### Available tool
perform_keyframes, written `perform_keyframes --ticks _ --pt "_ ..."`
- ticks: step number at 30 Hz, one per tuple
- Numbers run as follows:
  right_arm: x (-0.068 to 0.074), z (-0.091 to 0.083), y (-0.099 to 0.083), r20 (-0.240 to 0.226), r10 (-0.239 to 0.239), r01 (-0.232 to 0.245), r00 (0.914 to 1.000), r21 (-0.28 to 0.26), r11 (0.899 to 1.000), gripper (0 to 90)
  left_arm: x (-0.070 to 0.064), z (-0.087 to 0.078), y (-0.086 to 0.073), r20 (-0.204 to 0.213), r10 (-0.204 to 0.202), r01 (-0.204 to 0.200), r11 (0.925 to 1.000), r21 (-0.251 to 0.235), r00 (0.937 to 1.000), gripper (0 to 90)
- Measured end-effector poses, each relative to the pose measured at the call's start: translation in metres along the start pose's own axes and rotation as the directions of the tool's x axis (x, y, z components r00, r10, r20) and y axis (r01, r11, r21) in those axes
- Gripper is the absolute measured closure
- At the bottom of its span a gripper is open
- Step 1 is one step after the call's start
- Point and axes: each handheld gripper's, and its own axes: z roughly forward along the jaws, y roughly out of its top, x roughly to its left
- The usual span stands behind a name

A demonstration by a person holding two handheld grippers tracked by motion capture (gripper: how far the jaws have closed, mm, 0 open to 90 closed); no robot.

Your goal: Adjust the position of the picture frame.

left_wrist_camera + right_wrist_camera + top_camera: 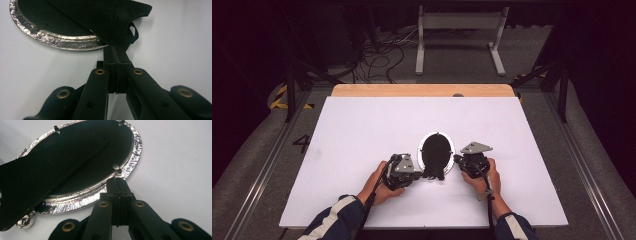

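White surface (362, 130), bare wooden strip along its far edge, dark floor with loose cables beyond. Oval silver picture frame (422, 150) lies face-down near the middle of the near half, black backing uppermost.

From the high view: my left claw (416, 174) sits at the frame's 7 o'clock, my right claw (458, 160) at its 4 o'clock.

Left claw: jaws pressed together in the left gripper view, pinched on the tip of the black easel stand (105, 22), the hinged flap on the frame's back. A small ribbon loop (133, 31) hangs beside the grip. The silver rim (57, 41) lies at 10 o'clock from my claw tips.

Right claw (117, 182): jaws together, nothing visibly between them, tips touching or just beside the rim (135, 147) next to a small turn clip (116, 167). Whether it presses on the rim or merely rests there, I cannot tell. The stand (42, 175) slants up across the backing toward 9 o'clock.

Judgement: the step in hand looks like swinging the stand open while the frame is held steady.

To do it well:
- keep the right claw down on the rim so the frame does not slide or tip;
- lift the stand in an arc about its hinge, not straight out;
- hold the grip near the tip without crushing the ribbon;
- go slowly, since the hinge may be stiff.
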Motion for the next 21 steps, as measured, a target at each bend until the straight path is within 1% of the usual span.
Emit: perform_keyframes --ticks 4,6,7,9,11,12,14,15,17,19,20,21 --pt "0.0 0.0 0.0 -0.003 0.0 0.0 1.0 -0.002 1.0 90.0 0.0 0.0 0.001 0.011 -0.011 0.011 0.9999 -0.004 0.9999 89.7" --pt "0.0 0.001 0.0 -0.001 -0.003 0.003 1.0 -0.003 1.0 90.0 0.0 0.001 0.003 0.015 -0.033 0.033 0.9994 -0.013 0.9993 89.8" --pt "-0.001 0.001 0.0 0.0 -0.003 0.003 1.0 -0.003 1.0 90.0 -0.001 0.002 0.004 0.01 -0.019 0.019 0.9997 -0.014 0.9998 89.8" --pt "-0.001 0.001 0.001 0.001 -0.004 0.004 1.0 -0.003 1.0 90.0 -0.001 0.002 0.005 0.003 -0.009 0.009 0.9999 -0.014 1.0 89.4" --pt "0.0 0.001 0.0 0.005 -0.007 0.007 1.0 -0.003 1.0 90.0 0.001 0.002 0.004 0.009 -0.018 0.018 0.9997 -0.019 0.9998 88.0" --pt "-0.001 0.001 0.0 0.004 -0.008 0.008 1.0 -0.004 1.0 90.0 0.001 0.001 0.004 0.004 -0.02 0.02 0.9997 -0.015 0.9998 86.5" --pt "-0.001 0.001 0.0 -0.002 -0.006 0.006 1.0 -0.006 1.0 90.0 0.001 -0.001 0.004 -0.011 0.0 0.0 0.9999 -0.016 0.9999 84.8" --pt "-0.001 -0.001 -0.001 -0.005 -0.012 0.012 0.9999 -0.006 1.0 90.0 0.002 -0.003 0.003 -0.012 0.01 -0.01 0.9998 -0.015 0.9999 84.4" --pt "-0.001 -0.003 -0.003 -0.023 -0.024 0.024 0.9995 -0.01 1.0 89.0 0.004 -0.012 0.001 -0.02 0.012 -0.013 0.9988 -0.048 0.9997 83.9" --pt "-0.002 -0.007 -0.006 -0.027 -0.028 0.027 0.9993 -0.008 1.0 88.6 0.006 -0.022 -0.003 -0.04 0.022 -0.025 0.9972 -0.071 0.999 83.9" --pt "-0.003 -0.008 -0.007 -0.029 -0.027 0.027 0.9992 -0.007 1.0 88.6 0.009 -0.034 -0.008 -0.047 0.016 -0.021 0.9947 -0.101 0.9987 83.9" --pt "-0.003 -0.008 -0.007 -0.029 -0.027 0.027 0.9992 -0.007 1.0 88.6 0.009 -0.034 -0.008 -0.047 0.016 -0.021 0.9947 -0.101 0.9987 83.5"
